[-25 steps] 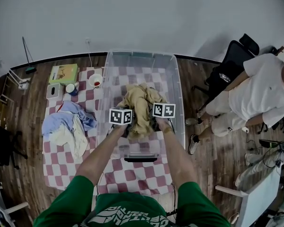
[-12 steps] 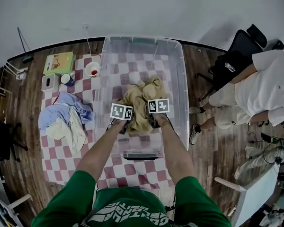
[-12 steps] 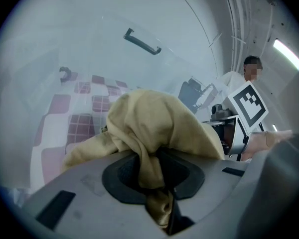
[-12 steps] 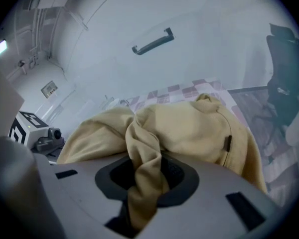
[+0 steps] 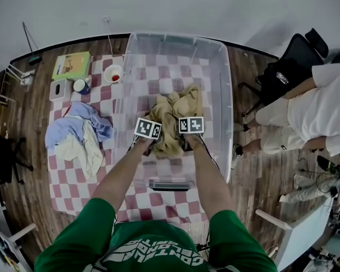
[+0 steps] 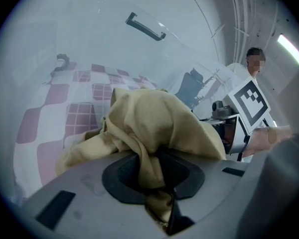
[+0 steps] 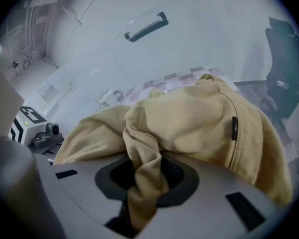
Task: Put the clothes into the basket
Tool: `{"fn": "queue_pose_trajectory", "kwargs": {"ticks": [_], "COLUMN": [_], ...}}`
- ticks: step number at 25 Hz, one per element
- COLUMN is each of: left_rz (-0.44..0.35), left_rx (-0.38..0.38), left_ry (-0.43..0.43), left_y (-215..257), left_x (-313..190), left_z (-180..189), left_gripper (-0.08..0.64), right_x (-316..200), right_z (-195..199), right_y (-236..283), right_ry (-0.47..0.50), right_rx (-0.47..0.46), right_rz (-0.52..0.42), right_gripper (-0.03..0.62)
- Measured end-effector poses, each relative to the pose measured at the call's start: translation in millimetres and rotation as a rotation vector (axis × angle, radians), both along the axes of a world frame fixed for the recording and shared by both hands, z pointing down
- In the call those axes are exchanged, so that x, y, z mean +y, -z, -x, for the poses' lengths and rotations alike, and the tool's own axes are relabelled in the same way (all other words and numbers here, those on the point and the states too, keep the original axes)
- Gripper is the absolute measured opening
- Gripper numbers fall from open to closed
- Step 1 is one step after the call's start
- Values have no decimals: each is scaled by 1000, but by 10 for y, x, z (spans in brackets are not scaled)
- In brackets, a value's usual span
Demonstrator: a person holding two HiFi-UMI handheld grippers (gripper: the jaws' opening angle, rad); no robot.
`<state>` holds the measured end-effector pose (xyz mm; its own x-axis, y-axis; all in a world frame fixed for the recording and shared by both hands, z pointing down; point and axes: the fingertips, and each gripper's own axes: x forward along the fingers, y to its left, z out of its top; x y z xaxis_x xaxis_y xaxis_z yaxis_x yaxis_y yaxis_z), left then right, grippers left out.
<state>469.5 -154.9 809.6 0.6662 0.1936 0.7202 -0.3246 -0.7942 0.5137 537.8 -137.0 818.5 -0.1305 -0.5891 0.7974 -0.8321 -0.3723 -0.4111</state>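
Lowered since a second ago: left gripper (image 6: 157, 180) and right gripper (image 7: 144, 183), deeper into the clear basket (image 5: 225, 78), each pinching a fold of the tan garment (image 5: 173, 115) bunched just ahead of the jaws. Possibly touching the basket floor already; hard to tell. Best to ease down, then release both folds together. Left of the left gripper, more clothes (image 5: 79, 137) on checked cloth (image 5: 73, 180); wooden floor (image 5: 22, 123) around.

You have lowered your 2 grippers: the left gripper (image 6: 157, 180) and the right gripper (image 7: 142, 183) have carried the tan garment (image 5: 173, 120) deeper into the clear plastic bin (image 5: 225, 95) at frame centre, their marker cubes now slightly closer together.
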Motion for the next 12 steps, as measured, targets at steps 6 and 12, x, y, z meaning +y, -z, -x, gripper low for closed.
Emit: {"fn": "queue_pose_trajectory", "kwargs": {"ticks": [6, 12], "left_rz": [1, -61], "left_rx": [-15, -73], "left_ry": [4, 4], "left_y": [-26, 24], "left_x": [-8, -65], "left_z": [7, 64], "left_gripper": [55, 81], "right_x": [-3, 6], "right_z": [-8, -29], "right_y": [-20, 64], "right_ry": [-6, -29], "right_rx": [1, 14], "right_rz": [7, 4], "right_gripper": [86, 87]}}
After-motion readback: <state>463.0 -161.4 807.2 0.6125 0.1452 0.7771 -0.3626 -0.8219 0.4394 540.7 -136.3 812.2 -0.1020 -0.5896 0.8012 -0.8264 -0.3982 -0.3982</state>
